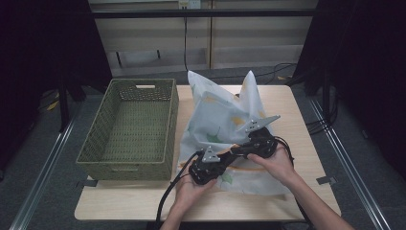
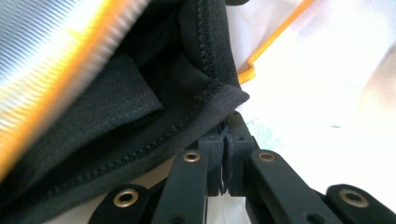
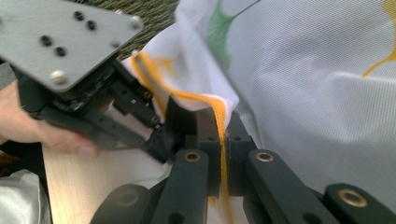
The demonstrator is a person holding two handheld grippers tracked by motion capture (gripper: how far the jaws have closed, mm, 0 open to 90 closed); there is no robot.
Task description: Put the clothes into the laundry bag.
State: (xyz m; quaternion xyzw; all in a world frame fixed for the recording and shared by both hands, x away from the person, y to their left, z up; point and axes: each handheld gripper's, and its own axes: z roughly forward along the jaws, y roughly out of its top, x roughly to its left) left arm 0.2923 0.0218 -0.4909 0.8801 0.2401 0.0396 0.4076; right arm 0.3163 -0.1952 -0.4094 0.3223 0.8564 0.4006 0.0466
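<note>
A white mesh bag (image 1: 220, 115) with leaf prints and an orange-trimmed rim (image 3: 187, 95) lies on the wooden table (image 1: 143, 201), its top standing up. My right gripper (image 3: 223, 135) is shut on that orange rim, holding the bag's mouth near the front (image 1: 238, 150). My left gripper (image 2: 227, 140) is shut on the stitched edge of a dark cloth (image 2: 140, 107) at the bag's mouth, with white mesh (image 2: 317, 93) beside it. In the high view the left gripper (image 1: 227, 158) meets the right one tip to tip. The right gripper view shows the left gripper (image 3: 161, 133) just left of the rim.
A green woven basket (image 1: 95, 139) stands to the left of the bag, with nothing visible inside it. Bare table runs along the front edge under my forearms. Dark curtains and metal rails flank the table.
</note>
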